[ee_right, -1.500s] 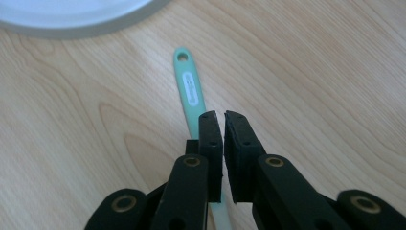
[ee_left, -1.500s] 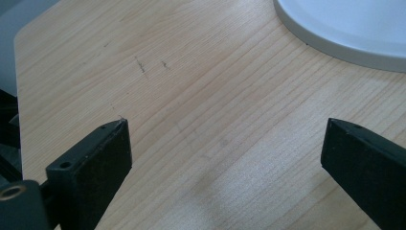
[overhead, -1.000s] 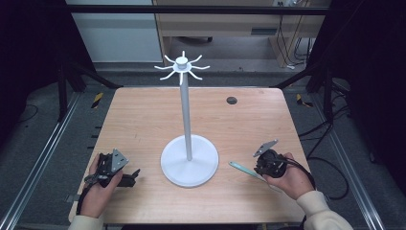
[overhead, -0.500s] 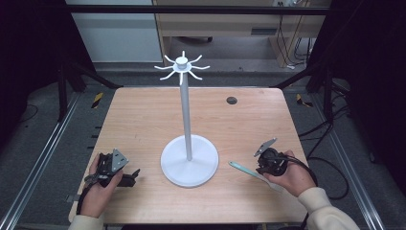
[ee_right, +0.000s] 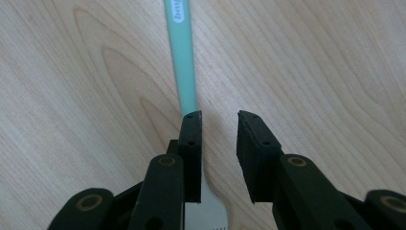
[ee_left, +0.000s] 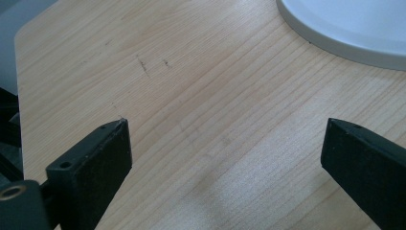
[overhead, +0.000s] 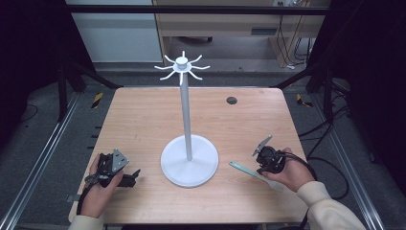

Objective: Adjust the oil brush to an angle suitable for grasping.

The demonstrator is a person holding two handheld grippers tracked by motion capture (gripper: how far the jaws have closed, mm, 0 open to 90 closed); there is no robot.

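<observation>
1. Your right tool [overhead: 264, 163] sits near the right front edge of the surface [overhead: 143, 115], low over a utensil with a mint-green handle [ee_right: 184, 57].
2. In the right gripper view its jaws stand a narrow gap apart, and they have just been opening. The green handle runs out past the tip of the left jaw, and the utensil's pale, flat end shows low down between the two jaws. The pads do not seem to press on it, though the left jaw hides the contact, so I cannot be sure.
3. In the high view the utensil [overhead: 249, 171] lies flat on the surface, slanting from just right of the stand's base toward your right hand [overhead: 287, 170].
4. The white stand [overhead: 187, 143] is upright at the middle of the surface, on a round base with hook arms at its top.
5. Your left tool [overhead: 125, 177] rests near the left front corner, held in your left hand [overhead: 98, 184]. Its jaws are wide apart over bare wood, with the rim of the stand's base [ee_left: 344, 28] at the upper right of the left gripper view.
</observation>
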